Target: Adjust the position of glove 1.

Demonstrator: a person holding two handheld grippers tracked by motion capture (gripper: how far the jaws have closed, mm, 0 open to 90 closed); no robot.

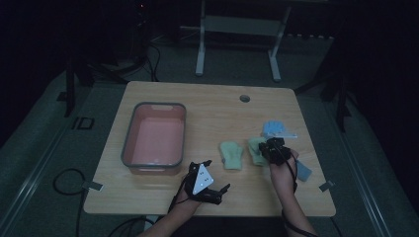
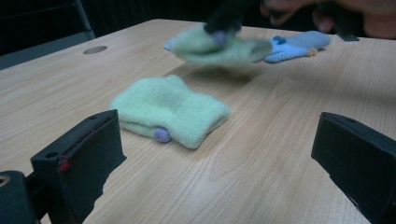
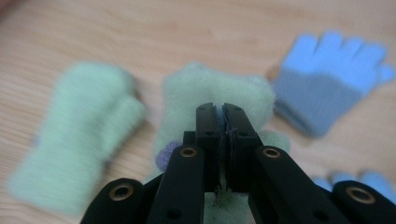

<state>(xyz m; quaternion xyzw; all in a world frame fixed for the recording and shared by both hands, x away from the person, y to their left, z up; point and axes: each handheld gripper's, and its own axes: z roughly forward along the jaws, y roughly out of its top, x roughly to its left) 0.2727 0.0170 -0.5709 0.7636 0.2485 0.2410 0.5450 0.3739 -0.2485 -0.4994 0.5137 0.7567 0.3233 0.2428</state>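
While the right gripper (image 1: 273,146) pinches a soft pale-green fleece mitten (image 3: 219,93), its jaws stand together with the fabric clamped between them, as the right gripper view shows. Seen from the left gripper view, this held mitten (image 2: 219,46) hangs just above the light wooden desk (image 1: 212,118), casting a shadow below it, and a small purple spot shows on it near the gripper. A second pale-green fleece mitten (image 1: 231,155) lies flat on the desk, just beside the held one towards the person's left; it too bears a small purple spot at its edge in the left gripper view (image 2: 170,109). A light-blue knitted glove (image 1: 276,130) lies on the desk just beyond the right gripper, fingers spread, and another blue glove (image 1: 303,170) lies near the right hand on the side towards the desk's right edge. The left gripper (image 1: 210,180) rests low near the front edge of the desk, its jaws wide apart with nothing between them, pointing towards the lying mitten. A grey-rimmed pink rectangular plastic tub (image 1: 129,133) stands on the left half of the desk, well apart from the mittens.
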